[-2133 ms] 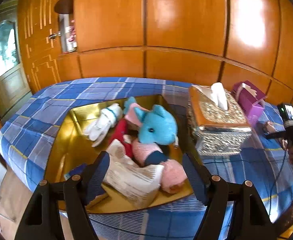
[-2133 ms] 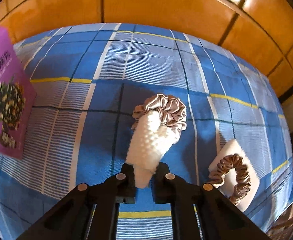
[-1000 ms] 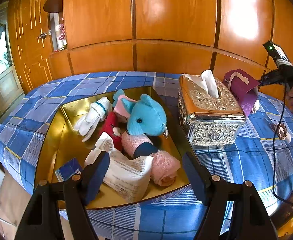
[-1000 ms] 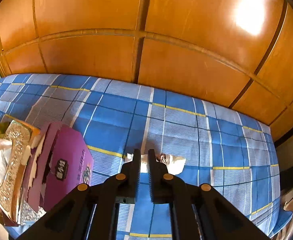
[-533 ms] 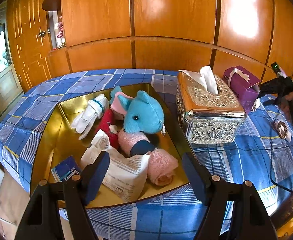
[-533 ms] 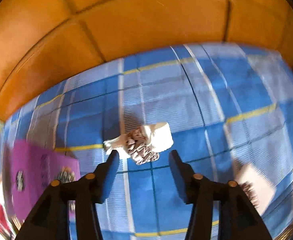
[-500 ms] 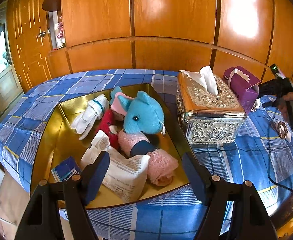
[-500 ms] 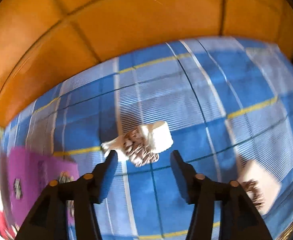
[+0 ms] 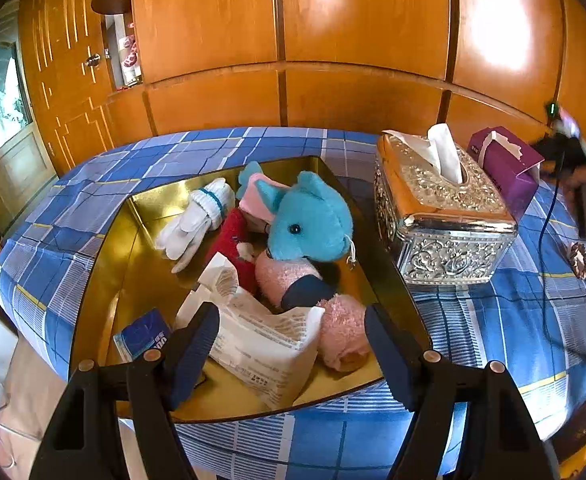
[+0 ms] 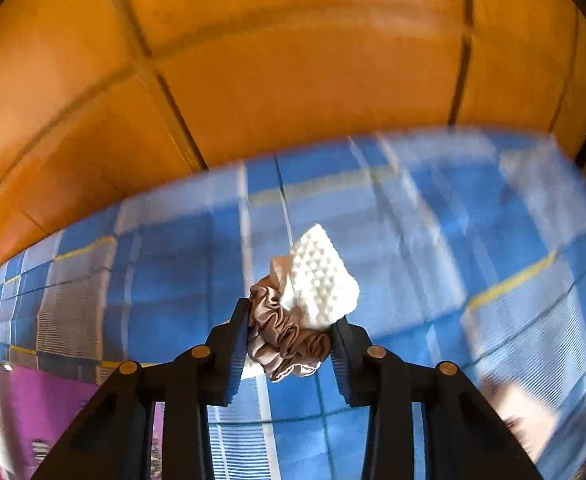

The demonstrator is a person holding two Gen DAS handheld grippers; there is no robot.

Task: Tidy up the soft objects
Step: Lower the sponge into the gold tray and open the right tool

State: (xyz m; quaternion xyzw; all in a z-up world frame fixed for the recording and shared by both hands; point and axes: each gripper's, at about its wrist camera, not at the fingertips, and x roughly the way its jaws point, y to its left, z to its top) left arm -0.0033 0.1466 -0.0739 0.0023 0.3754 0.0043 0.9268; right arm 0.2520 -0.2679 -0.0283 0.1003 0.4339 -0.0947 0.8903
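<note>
Satin scrunchie point(image 10: 289, 340) between right gripper point(image 10: 289, 344) pads (closing)

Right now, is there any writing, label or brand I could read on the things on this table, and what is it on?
Blue packet in the gold tray: white letters, partly hidden, not readable.
White paper packet: rows of print, too small to read.
Purple tissue box: small writing on its side, too small to read; blurred in the right wrist view.
No text here can be quoted with certainty.
</note>
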